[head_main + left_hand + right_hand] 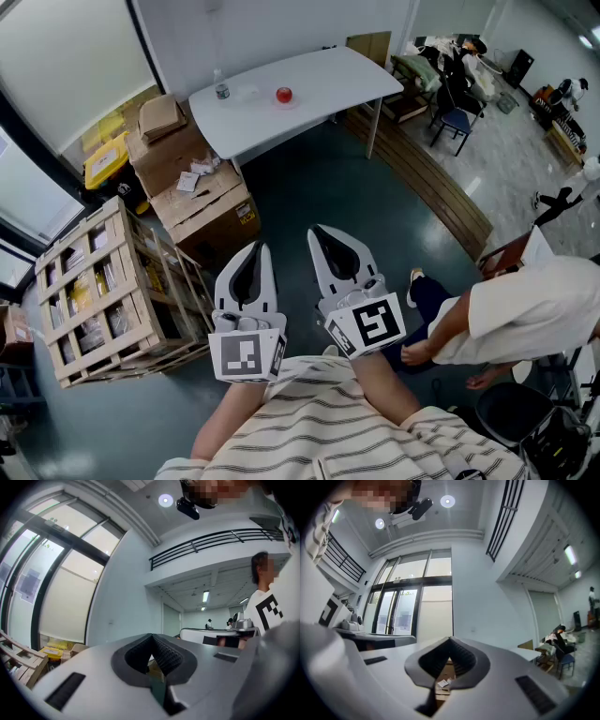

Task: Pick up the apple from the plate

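Note:
A small red apple (284, 94) lies on a white table (328, 80) far ahead across the room; from here I cannot make out a plate under it. Both grippers are held close to my body, well short of the table. My left gripper (251, 255) is shut with nothing in it, and the left gripper view shows its jaws (151, 638) meeting at the tips. To its right, my right gripper (326, 239) is shut and empty too, its jaws (450, 641) together in the right gripper view. The apple is in neither gripper view.
A bottle (222, 90) stands at the table's left end. Stacked cardboard boxes (197, 192) and a wooden crate (103, 291) stand on the left between me and the table. A person (525, 314) sits at the right. Chairs (457, 117) stand at the back right.

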Demonstrator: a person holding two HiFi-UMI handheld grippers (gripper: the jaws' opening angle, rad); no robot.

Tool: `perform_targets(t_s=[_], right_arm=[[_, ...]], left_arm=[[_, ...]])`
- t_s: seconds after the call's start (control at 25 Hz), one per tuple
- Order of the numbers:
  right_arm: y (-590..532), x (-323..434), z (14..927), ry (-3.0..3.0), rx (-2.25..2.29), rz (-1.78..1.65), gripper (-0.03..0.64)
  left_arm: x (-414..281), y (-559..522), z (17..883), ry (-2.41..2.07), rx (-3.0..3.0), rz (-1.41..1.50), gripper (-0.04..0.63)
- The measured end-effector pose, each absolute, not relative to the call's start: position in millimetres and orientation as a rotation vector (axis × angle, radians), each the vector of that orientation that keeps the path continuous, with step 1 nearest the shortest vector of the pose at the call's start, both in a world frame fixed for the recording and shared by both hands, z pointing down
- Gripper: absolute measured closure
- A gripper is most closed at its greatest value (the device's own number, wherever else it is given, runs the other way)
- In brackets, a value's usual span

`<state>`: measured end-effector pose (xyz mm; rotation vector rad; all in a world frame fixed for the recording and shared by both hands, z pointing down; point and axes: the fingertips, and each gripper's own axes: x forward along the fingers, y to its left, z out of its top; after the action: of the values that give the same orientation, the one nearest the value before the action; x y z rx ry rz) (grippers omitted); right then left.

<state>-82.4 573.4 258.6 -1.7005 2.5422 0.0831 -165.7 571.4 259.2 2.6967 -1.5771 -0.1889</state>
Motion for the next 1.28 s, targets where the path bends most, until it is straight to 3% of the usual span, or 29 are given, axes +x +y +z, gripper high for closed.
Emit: perform_targets(t_s=[0.48, 1.28], right_arm=[[574.1, -66.4, 259.8, 2.539, -1.643, 0.06, 0.604], [541.9, 27.2, 281.3, 2.571, -1.599, 0.019, 0.604]], left_arm=[[-146.1, 570.9, 262.8, -1.589, 2.7, -0.17, 0.592], [-52.6, 543.3, 282.2, -1.704, 2.657, -0.09, 0.592]])
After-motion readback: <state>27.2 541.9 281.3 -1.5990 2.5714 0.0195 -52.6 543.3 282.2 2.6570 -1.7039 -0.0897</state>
